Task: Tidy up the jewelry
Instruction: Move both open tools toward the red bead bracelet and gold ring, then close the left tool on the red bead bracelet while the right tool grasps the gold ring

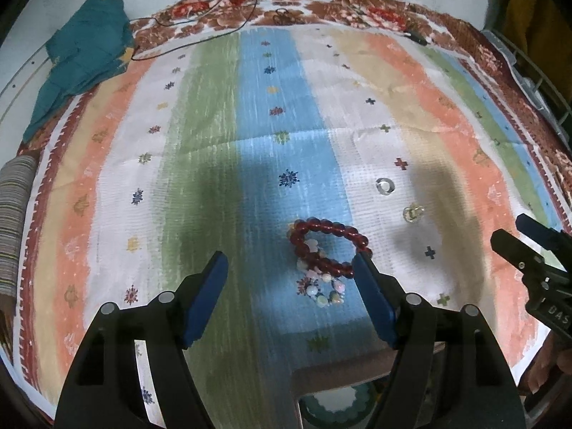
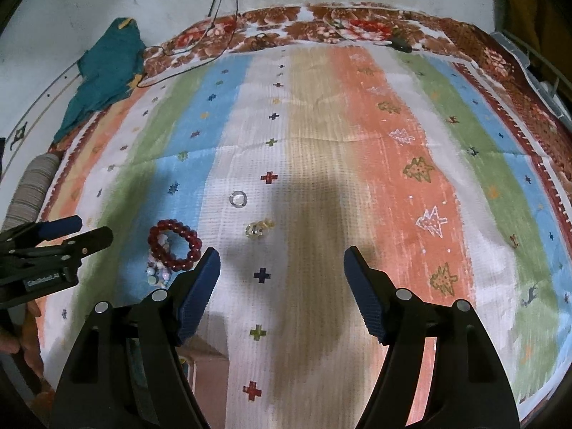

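On the striped cloth point(image 1: 214, 114), the left gripper point(image 1: 291, 268) holds its fingers apart with the red bead bracelet point(image 1: 329, 246) touching its right finger, while rightward the right gripper point(image 2: 282, 264), fingers also apart, hovers with two small rings point(image 2: 238, 199) beyond it.

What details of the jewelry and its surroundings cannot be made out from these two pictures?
- Pastel bead bracelet: partly covered by the red bead bracelet in both views.
- Clear ring and gold ring: too small in both views to tell any stone or design.
- Teal beaded thing, left wrist view: cut off by the bottom edge and the left gripper, below the table edge.
- Right gripper: hides the cloth corner near that thing.
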A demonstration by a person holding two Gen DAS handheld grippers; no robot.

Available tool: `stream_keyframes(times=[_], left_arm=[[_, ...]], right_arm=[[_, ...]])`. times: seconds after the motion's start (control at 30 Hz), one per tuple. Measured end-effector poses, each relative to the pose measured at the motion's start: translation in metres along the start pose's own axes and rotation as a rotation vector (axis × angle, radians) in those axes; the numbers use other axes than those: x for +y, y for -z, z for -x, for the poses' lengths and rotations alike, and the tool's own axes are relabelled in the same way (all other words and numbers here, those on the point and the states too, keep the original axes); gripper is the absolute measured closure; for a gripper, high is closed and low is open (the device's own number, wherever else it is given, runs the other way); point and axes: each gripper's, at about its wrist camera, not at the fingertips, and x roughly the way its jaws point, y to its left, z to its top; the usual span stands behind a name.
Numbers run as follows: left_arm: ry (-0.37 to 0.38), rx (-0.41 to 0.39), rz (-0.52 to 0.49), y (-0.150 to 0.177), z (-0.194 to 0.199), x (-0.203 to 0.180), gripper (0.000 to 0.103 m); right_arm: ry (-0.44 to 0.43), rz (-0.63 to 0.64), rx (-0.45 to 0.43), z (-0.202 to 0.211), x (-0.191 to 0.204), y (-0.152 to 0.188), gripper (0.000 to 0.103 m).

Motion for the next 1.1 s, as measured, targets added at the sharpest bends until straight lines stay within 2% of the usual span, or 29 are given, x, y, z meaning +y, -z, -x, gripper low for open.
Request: stream_keyframes(times=[0.57,1.1], left_arm=[[0.007,0.069,0.002,-0.013,-0.036,0.001,0.031],[-0.002,0.112,-0.051,-0.025,-0.06,-0.006,0.031]], right_arm=[[0.016,0.052,0.04,-0.029,0.009,-0.008,0.031],[0.027,0.082,0.081,-0.056,0.014,-0.014,0.031]])
